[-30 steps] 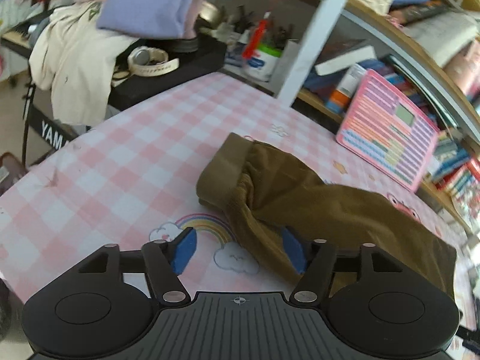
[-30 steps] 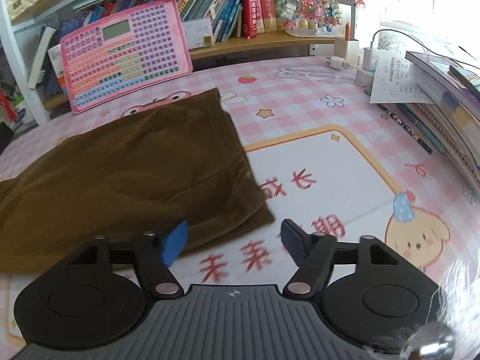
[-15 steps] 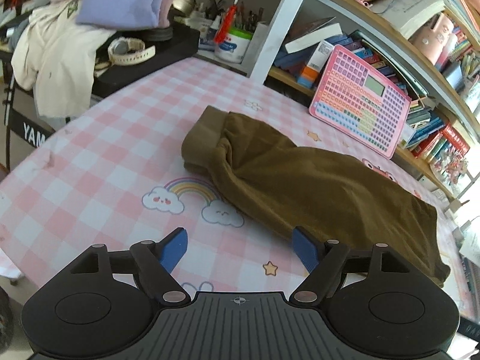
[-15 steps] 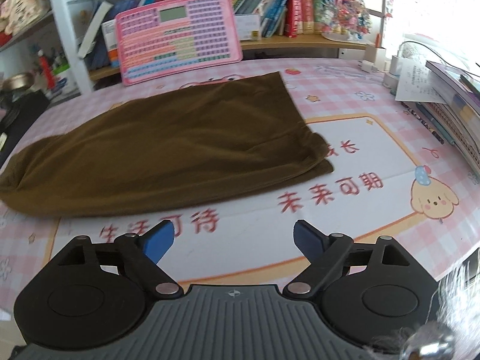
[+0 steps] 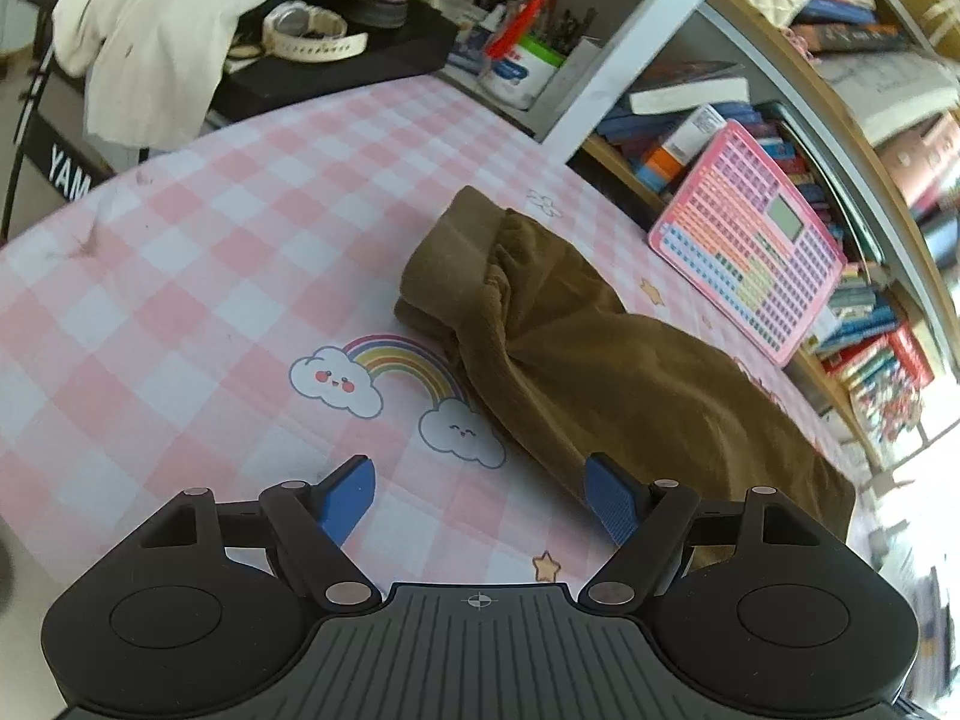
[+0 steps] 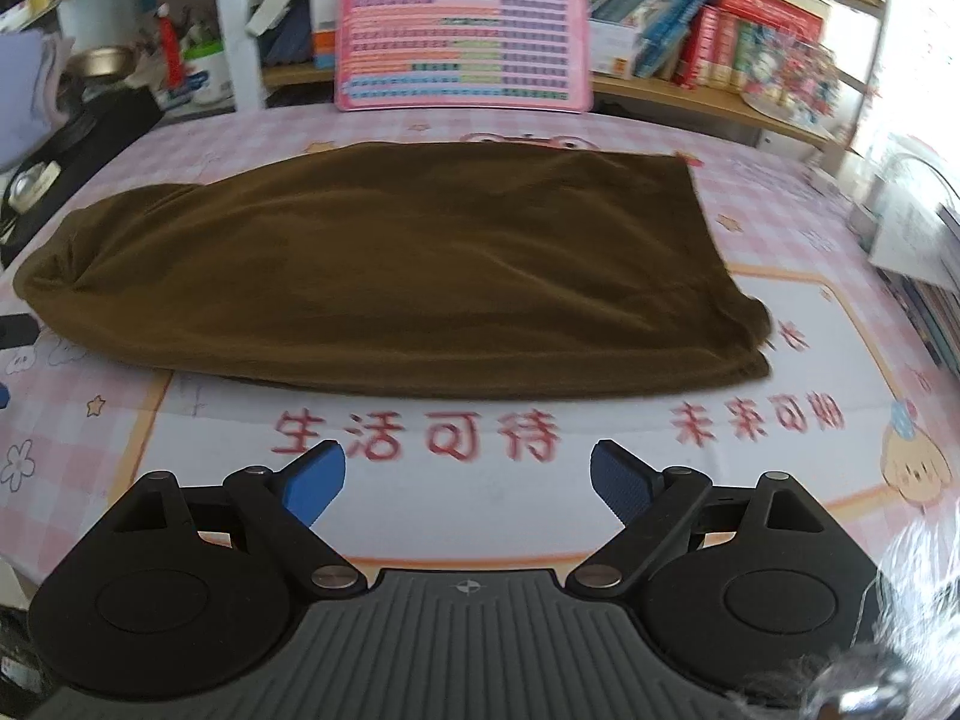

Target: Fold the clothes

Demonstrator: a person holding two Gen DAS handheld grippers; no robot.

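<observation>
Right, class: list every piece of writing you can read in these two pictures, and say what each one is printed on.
"生活可待" in red, on the pink checked table mat.
"未来可期" in red, on the same mat, blurred but legible.
"YAM", white letters cut off, on the black keyboard.
Pink learning tablet, book spines, white tub: too small or blurred.

The trousers (image 6: 390,264) lie across the table (image 6: 480,480), before the toy keyboard (image 6: 462,36) leaning against the shelf (image 6: 690,90).
</observation>
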